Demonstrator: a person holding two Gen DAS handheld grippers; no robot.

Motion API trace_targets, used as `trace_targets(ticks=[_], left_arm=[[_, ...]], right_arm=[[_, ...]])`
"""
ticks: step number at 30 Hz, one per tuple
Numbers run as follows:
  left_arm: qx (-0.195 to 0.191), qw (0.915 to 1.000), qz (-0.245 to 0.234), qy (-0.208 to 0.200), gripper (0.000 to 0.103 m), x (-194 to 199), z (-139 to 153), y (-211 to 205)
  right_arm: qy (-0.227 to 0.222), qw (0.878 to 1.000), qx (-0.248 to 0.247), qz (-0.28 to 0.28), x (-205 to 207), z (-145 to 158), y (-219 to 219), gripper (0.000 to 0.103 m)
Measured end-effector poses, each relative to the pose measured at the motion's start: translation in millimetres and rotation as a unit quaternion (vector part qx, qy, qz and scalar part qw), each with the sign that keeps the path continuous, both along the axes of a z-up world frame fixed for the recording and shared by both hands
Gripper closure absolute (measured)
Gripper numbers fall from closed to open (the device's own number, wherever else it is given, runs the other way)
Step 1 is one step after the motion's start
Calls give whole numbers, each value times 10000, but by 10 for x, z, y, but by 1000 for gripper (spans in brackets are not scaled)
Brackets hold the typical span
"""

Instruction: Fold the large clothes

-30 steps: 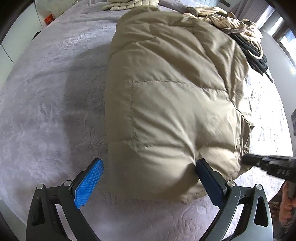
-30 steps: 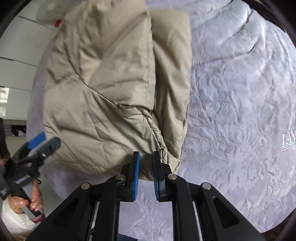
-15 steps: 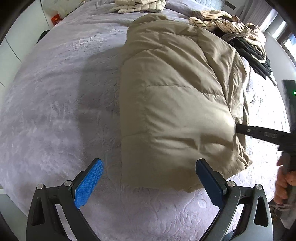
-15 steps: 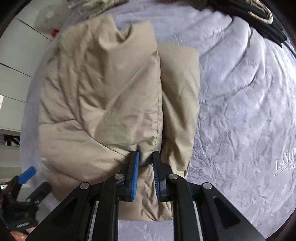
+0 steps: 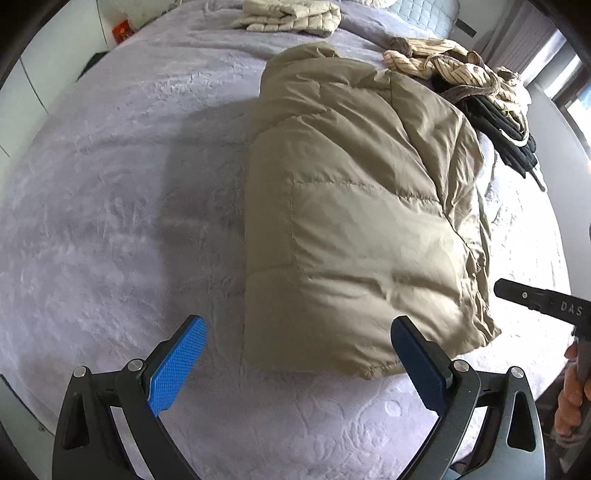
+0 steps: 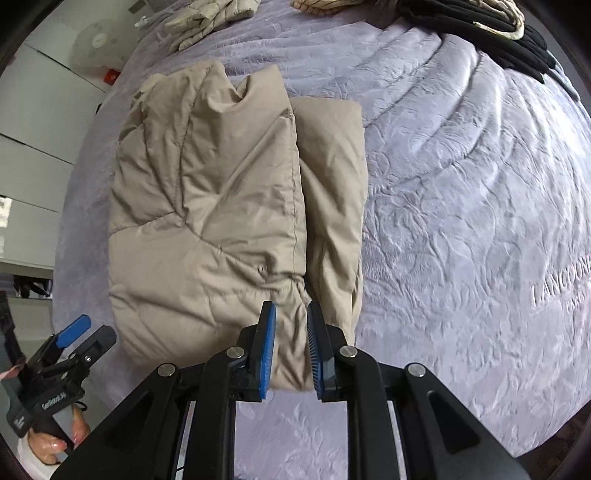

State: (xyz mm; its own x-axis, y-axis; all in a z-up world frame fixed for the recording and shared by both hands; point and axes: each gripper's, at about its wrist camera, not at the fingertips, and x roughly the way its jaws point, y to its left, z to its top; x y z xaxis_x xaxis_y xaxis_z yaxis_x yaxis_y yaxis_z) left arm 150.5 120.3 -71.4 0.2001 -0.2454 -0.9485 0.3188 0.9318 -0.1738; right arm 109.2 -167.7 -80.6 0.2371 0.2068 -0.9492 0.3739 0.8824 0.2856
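Note:
A beige puffer jacket [image 5: 354,221] lies folded in a thick bundle on the lilac bedspread [image 5: 110,221]. My left gripper [image 5: 299,354] is wide open and empty just short of the bundle's near edge. In the right wrist view the jacket [image 6: 207,206] lies with a narrower folded strip along its right side. My right gripper [image 6: 291,339] hovers over the bundle's near edge with its jaws slightly apart, holding nothing. The right gripper also shows in the left wrist view [image 5: 535,299], and the left gripper in the right wrist view [image 6: 74,332].
A folded cream quilted garment [image 5: 291,14] lies at the far end of the bed. A heap of striped and black clothes [image 5: 491,99] lies at the far right. White cupboards [image 6: 33,122] and a red item [image 5: 123,29] stand beside the bed.
My right gripper let go of the jacket's edge, opened slightly and drew back. The left gripper pulled back from the bundle and stayed open. The jacket now rests flat.

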Motion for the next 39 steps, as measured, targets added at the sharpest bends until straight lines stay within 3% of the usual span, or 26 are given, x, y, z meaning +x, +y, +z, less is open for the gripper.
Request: trace_targets(ticks=[6,8,10,12,14,17,19,24,25,28,32,39], left_arm=[[294,9995,-96,-52,2,-47,18,23],[359,9993,-96,-31,2,-62,19,27],[495,9986,-84,-182,2,-92,68,11],[564,9978,-80,-335,2,-114,129,4],[576,9974,-22,-434,2,-122,221,12],[262,9984,70,-498,2,-91,357,74],[148,9982,112,-566,2,-77,433,115],[466,9947,97,-910,2,-76,630,90],[451,9944,50,-957,2,-85,674,82],[368,9942,-14,-1008,2,-120,784,59],[611,9917,-50,-1131,2,-153,886,22],[608,9889,82,-1355,2,-281,1096,64]], right_arm=[[47,10000,-7,-86,-209,78,65,83],[26,9999,-96,-128,-278,242,199,81],[-15,9998,-165,-119,-308,293,268,51],[-80,9996,-263,-62,-280,323,291,40],[-159,9992,-377,-13,-283,419,347,39],[-206,9986,-478,-35,-272,513,390,24],[-283,9981,-553,-17,-217,544,411,21],[-727,9934,-885,-47,-251,773,557,13],[-813,9926,-893,-89,-264,812,579,2],[-940,9910,-928,-214,-288,889,624,0],[-958,9886,-1143,-228,-285,980,685,0],[-1020,9853,-1345,-246,-321,1194,714,0]])
